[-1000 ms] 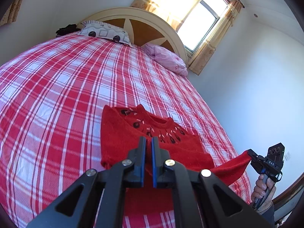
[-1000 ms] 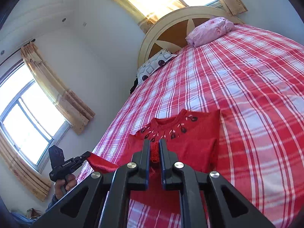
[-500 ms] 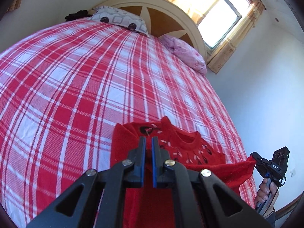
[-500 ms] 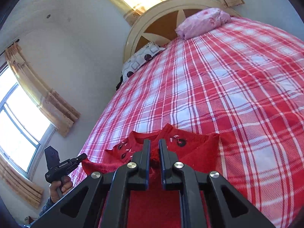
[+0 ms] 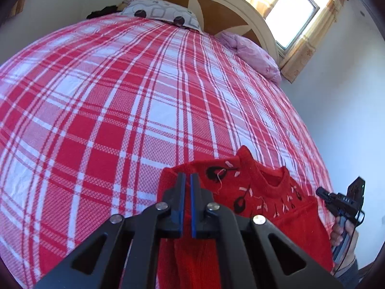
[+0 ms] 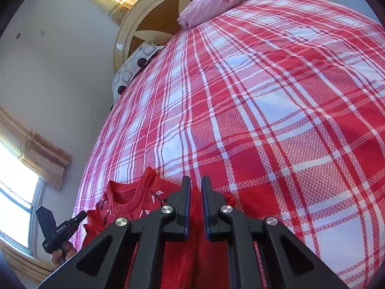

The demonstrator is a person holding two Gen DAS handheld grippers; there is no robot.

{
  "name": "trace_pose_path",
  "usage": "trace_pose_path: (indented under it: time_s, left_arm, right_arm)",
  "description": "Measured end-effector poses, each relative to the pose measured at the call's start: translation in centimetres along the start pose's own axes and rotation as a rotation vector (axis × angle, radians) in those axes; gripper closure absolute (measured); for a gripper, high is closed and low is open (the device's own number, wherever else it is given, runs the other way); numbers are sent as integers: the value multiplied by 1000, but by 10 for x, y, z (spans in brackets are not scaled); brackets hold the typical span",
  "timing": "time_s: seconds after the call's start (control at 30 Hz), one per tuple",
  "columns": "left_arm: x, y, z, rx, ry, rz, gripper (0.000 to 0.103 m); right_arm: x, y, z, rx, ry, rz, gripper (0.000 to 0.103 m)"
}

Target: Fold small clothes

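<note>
While fingers [image 6: 208, 207] part, sweater [image 6: 192, 260] between.

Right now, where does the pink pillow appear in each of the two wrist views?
Left wrist view: the pink pillow lies upper right, beside the window.
Right wrist view: the pink pillow lies top centre, against the headboard.
Shared landmark: the rounded headboard with its star pattern.

A red sweater [image 5: 262, 207] is laid on the plaid-covered bed [image 5: 125, 110], two pillows [image 5: 161, 14] propped up by the headboard.
</note>
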State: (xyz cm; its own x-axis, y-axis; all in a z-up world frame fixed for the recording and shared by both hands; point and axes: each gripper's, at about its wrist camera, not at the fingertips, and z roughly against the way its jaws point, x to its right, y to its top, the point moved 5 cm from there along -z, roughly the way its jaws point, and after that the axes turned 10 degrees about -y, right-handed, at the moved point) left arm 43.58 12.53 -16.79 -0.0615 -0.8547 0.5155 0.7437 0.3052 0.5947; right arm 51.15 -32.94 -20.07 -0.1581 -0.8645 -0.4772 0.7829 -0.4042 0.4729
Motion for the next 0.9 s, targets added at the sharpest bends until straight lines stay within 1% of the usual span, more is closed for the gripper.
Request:
trace_pose_path:
  time_s: [0.03, 0.07, 0.1, 0.13, 0.2, 0.23, 0.3, 0.37, 0.43, 0.5, 0.53, 0.57, 0.6, 0.67, 0.7, 0.73, 0.77, 0.8, 0.83, 0.87, 0.9]
  left_arm:
    - [3, -3, 6, -2, -7, -27, 83]
    - [3, -5, 11, -4, 1, -49, 61]
    - [3, -8, 17, -1, 19, -64, 47]
    - [2, -10, 24, 9, 26, -73, 31]
    - [-1, -13, 34, 21, 39, -75, 30]
    - [-4, -13, 35, 16, 51, -61, 30]
    - [-9, -13, 37, 15, 47, -25, 30]
    - [-11, -14, 38, 11, 36, -6, 30]
    - [-9, -14, 37, 9, 33, -23, 30]
    - [-6, -18, 31, -16, 21, -44, 30]
    - [-4, -20, 27, -32, 16, -49, 32]
    - [-2, -23, 23, -46, 16, -55, 37]
    - [-1, -25, 17, -62, 16, -63, 41]
    - [5, -30, 5, -94, 16, -89, 63]
    - [8, -32, 2, -103, 22, -104, 66]
    - [11, -34, -4, -120, 45, -133, 70]
    - [13, -36, -8, -136, 66, -157, 79]
    - [13, -38, -11, -141, 77, -165, 86]
    - [13, -37, -12, -142, 70, -162, 94]
    - [14, -36, -11, -134, 70, -166, 96]
    - [15, -34, -6, -117, 72, -177, 96]
  right_arm:
    - [-1, -2, 3, -4, -19, 31, 75]
    - [-4, -4, 6, -7, -13, 61, 48]
    - [-8, -7, 9, -8, 1, 81, 37]
    - [-12, -9, 12, -17, 11, 100, 37]
    - [-20, -13, 17, -25, 30, 135, 37]
    - [-23, -15, 17, -29, 32, 142, 37]
    - [-27, -21, 14, -54, 29, 153, 38]
    - [-31, -29, 5, -97, 3, 183, 40]
    - [-36, -39, -3, -118, -33, 237, 44]
    - [-38, -45, -7, -123, -74, 280, 53]
    - [-39, -46, -8, -117, -90, 293, 54]
    - [-38, -47, -9, -116, -88, 293, 56]
    - [-38, -46, -10, -115, -88, 287, 61]
    - [-38, -45, -12, -113, -96, 285, 69]
    - [-39, -46, -13, -111, -99, 292, 71]
    - [-40, -46, -13, -107, -105, 304, 73]
    - [-42, -47, -12, -104, -109, 316, 75]
    - [-43, -47, -11, -96, -111, 323, 81]
    - [-44, -47, -10, -86, -112, 329, 84]
    - [-45, -48, -8, -76, -107, 335, 90]
    - [-47, -48, -5, -64, -103, 341, 92]
